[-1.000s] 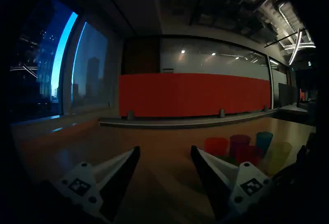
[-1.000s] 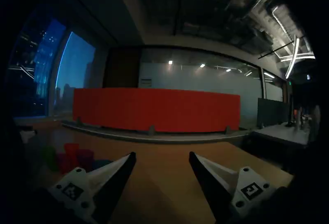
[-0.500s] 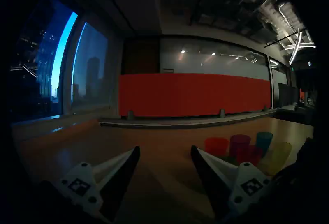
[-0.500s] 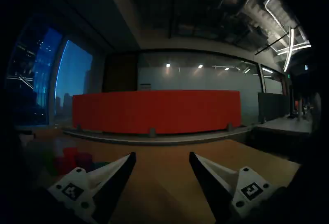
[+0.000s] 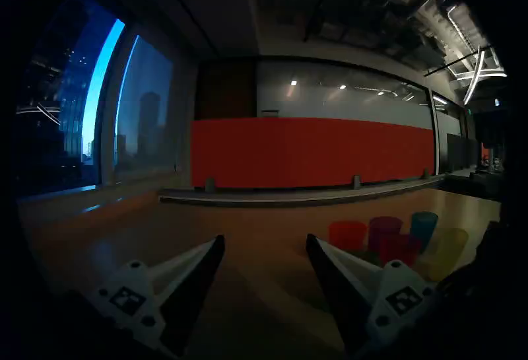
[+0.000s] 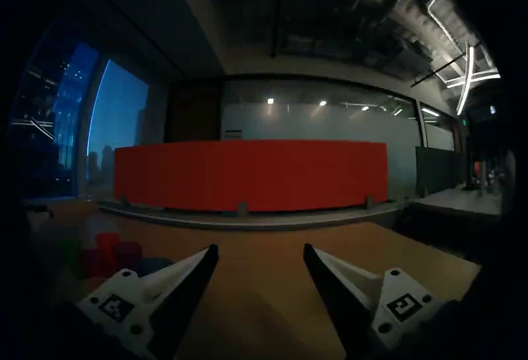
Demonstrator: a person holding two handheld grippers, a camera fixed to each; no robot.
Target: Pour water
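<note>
Left gripper view: the left gripper (image 5: 264,237) is spread apart and grasps nothing, above the wooden table (image 5: 257,218). A cluster of coloured cups (image 5: 386,238) stands on the table, ahead and to its right. Right gripper view: the right gripper (image 6: 260,246) is likewise released and empty, with the cups (image 6: 109,254) to its left.
</note>
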